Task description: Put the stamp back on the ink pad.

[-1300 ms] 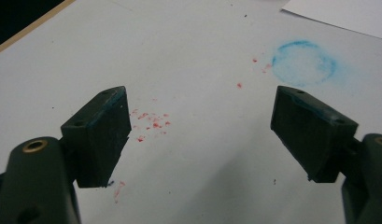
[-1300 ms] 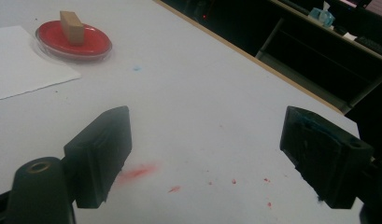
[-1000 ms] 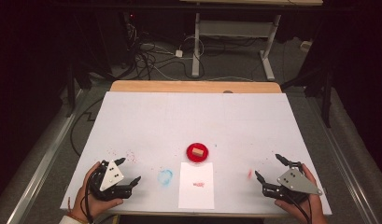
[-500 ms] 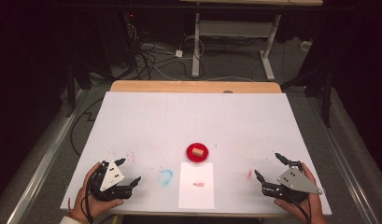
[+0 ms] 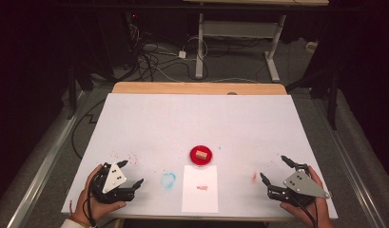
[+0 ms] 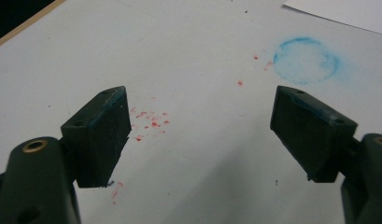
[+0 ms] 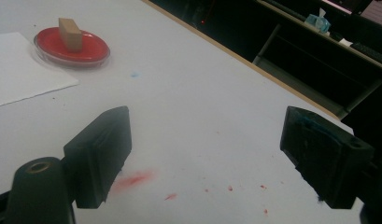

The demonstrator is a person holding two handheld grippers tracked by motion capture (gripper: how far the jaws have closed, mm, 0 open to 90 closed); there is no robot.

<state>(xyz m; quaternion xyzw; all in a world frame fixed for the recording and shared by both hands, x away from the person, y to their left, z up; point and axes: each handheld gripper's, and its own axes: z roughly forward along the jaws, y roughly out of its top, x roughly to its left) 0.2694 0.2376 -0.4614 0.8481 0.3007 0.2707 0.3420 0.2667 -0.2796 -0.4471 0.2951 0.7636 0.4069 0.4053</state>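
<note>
Wooden block (image 5: 201,155) sits in red dish (image 5: 194,160), untouched.

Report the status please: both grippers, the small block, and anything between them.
Left gripper and right gripper open, holding nothing, at table's near edge. Tan block sits in red dish, untouched. White paper sheet lies just before dish; nothing blocks approach.

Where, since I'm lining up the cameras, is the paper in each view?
High view: paper at the table's near edge, centre.
Left gripper view: top right corner.
Right gripper view: left edge, upper half.
Landmarks: the blue ring beside it links high and left views; the red dish links high and right.
</note>
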